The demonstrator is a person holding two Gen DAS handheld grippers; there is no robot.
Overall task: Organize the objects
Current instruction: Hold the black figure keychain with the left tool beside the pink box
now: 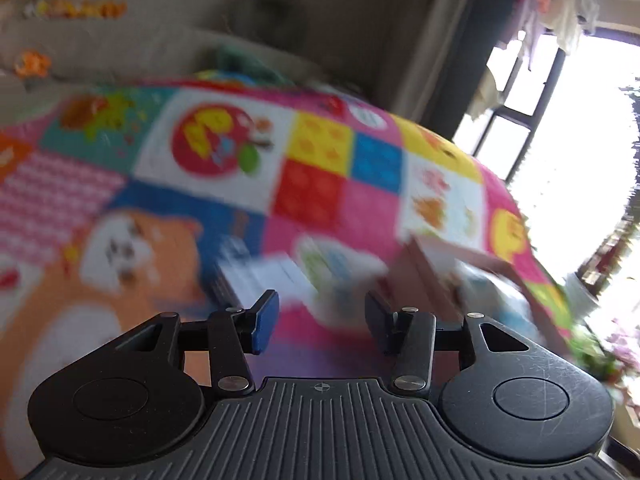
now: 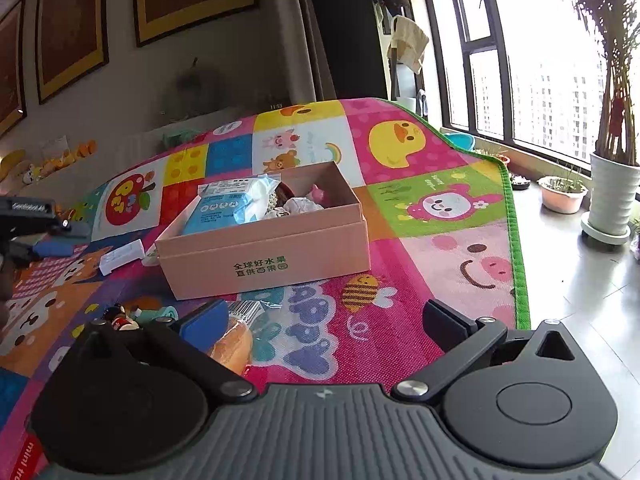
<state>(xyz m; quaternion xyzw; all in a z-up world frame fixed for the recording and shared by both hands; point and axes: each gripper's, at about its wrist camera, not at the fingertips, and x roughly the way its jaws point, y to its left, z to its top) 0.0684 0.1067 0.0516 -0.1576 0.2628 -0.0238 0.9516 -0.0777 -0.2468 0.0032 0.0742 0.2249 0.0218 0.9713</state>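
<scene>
A bright patchwork play mat [image 2: 420,240] printed with ducks, bears, a bee and an apple covers the floor of a living room, with framed pictures [image 2: 72,28] on the wall at the upper left of the right wrist view and tall windows along the right edge. On the tiled floor by the windows stand a white ribbed planter [image 2: 614,196] holding a tall tree and a smaller pink pot [image 2: 562,196].

A pink cardboard box [image 2: 264,256] with green Chinese lettering on its front sits open on the mat in the centre of the right wrist view. Inside it a blue pack of wipes [image 2: 232,204] leans against the left wall, and beside it lie some small white and pink items too jumbled to name. Just left of the box a small white carton [image 2: 120,258] lies on the mat. Near the lower left, a small figurine [image 2: 122,318] lies on the mat, and a wrapped orange bun [image 2: 234,344] lies right against the blue pad of the right gripper's left finger.

The right gripper [image 2: 324,320] hovers low over the mat in front of the box, its fingers spread wide apart and holding nothing. The left gripper [image 1: 320,322] shows its fingers apart as well, with nothing between them; its view is heavily motion-blurred. In that blur the pink box [image 1: 432,276] appears just beyond the right finger, with the white carton [image 1: 264,276] past the left finger. The left gripper also shows at the left edge of the right wrist view, near the carton.
</scene>
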